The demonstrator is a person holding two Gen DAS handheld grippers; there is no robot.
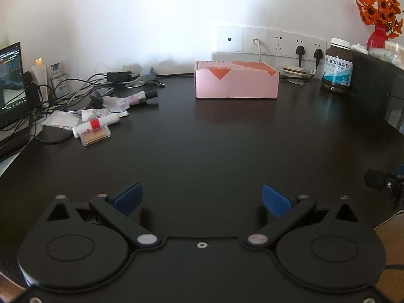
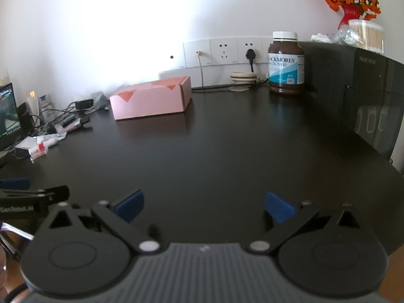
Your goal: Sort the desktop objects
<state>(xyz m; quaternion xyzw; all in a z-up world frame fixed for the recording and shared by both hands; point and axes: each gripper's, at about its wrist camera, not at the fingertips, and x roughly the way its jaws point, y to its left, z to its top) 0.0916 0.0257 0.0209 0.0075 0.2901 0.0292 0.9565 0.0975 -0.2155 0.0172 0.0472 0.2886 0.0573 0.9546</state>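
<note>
**Small clutter at the counter's left, both tongs spread and empty**

We are looking at the loose things for sorting, gathered at the left side of the dark counter [image 1: 202,139]. A white tube with a red band [image 1: 92,125] is lying on a clear flat case [image 1: 97,137], its long axis running left to right and rising slightly toward the right. Behind it a pink-labelled tube with a black cap [image 1: 141,97] is lying with the cap pointing right. Crumpled wrappers [image 1: 60,120] and tangled cables [image 1: 75,88] are sitting around them.

One pink box [image 1: 236,80] is resting closed at the back middle, so we cannot tell what it holds. One brown supplement bottle [image 1: 337,67] is standing upright near the wall sockets [image 1: 270,41].

We are holding the left tongs [image 1: 202,199] wide apart over bare counter, gripping nothing. The right tongs [image 2: 204,205] are likewise spread wide and empty.
</note>
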